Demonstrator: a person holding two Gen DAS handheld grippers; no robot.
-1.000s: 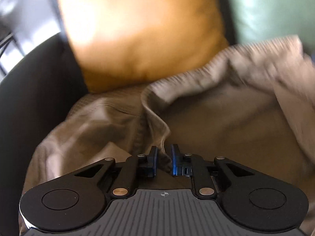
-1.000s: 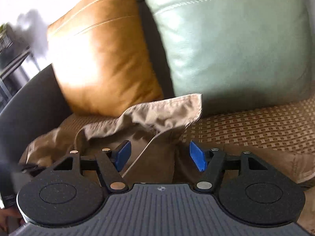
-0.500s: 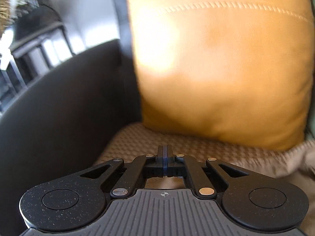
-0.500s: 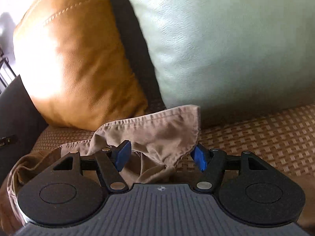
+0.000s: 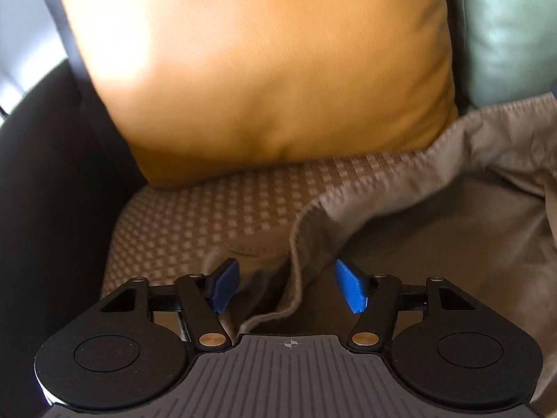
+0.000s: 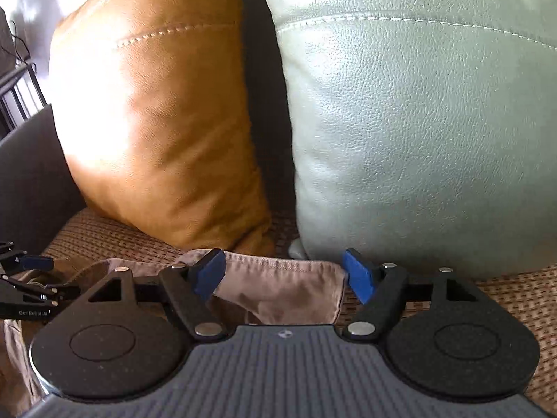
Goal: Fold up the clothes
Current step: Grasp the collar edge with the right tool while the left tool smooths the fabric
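- Sofa seat: woven brown-and-tan check surface, spanning the lower middle of both wrist views; dark armrest rising along its left side.
- Green cushion: pale green, leather-look, with a stitched seam; propped upright against the sofa back, filling the right of the right wrist view and only a corner at the upper right of the left wrist view.
- Ochre cushion: mustard-orange, leather-look, standing just beside the green cushion on its left, sunlit on its left half; its lower edge rests on the seat.
- Garment: taupe-brown cloth with stitched hems, lying crumpled on the seat in front of both cushions. In the left wrist view one hemmed edge rises in a ridge and drops down between the blue pads. In the right wrist view a flat hemmed panel lies below the green cushion.
- Left gripper: black frame, blue pads; jaws have just been opening and stand wide, the garment's hem fold between them, with neither pad pressing on it.
- Right gripper: same build; jaws have just been opening further and stand wide over the garment's flat panel, pads clear of the cloth edges as far as can be seen.
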